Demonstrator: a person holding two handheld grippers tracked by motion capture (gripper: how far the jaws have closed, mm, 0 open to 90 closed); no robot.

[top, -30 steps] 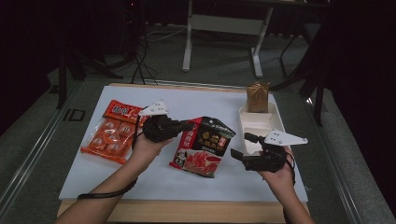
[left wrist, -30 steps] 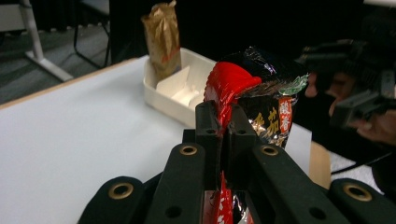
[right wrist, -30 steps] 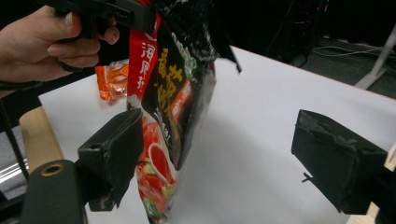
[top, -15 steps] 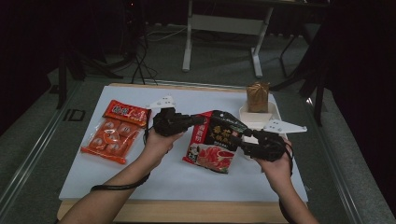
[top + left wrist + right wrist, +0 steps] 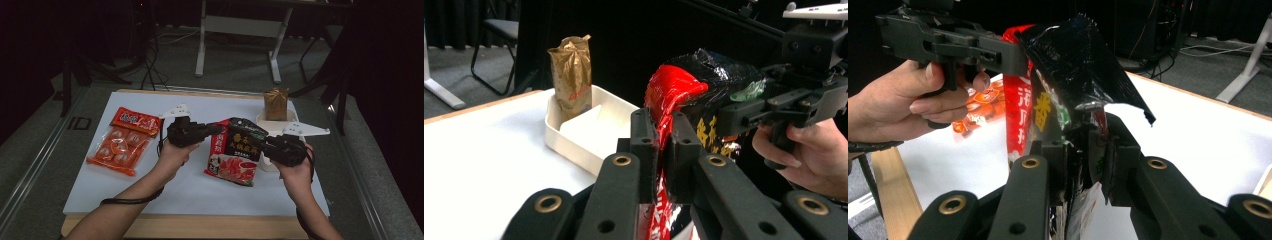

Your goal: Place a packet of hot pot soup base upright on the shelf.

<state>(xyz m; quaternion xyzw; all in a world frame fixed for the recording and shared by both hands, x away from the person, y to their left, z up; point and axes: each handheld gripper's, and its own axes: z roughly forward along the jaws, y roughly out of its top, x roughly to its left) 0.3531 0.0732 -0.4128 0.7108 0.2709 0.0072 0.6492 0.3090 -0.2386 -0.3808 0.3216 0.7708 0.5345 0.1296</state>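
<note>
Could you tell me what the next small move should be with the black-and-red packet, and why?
Probably carry it toward the white tray. Both the left gripper and the right gripper, whose jaws have just been closing, pinch the black-and-red packet by opposite edges, and part of the tray is bare beside the gold bag.

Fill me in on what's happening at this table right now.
A person holds a gripper in each hand and has the red and black snack bag between them above the white table. The left gripper is clamped on one edge; the right gripper has just been closing its jaws on the opposite edge. A gold bag stands in the white tray, and an orange packet lies to the left.
</note>
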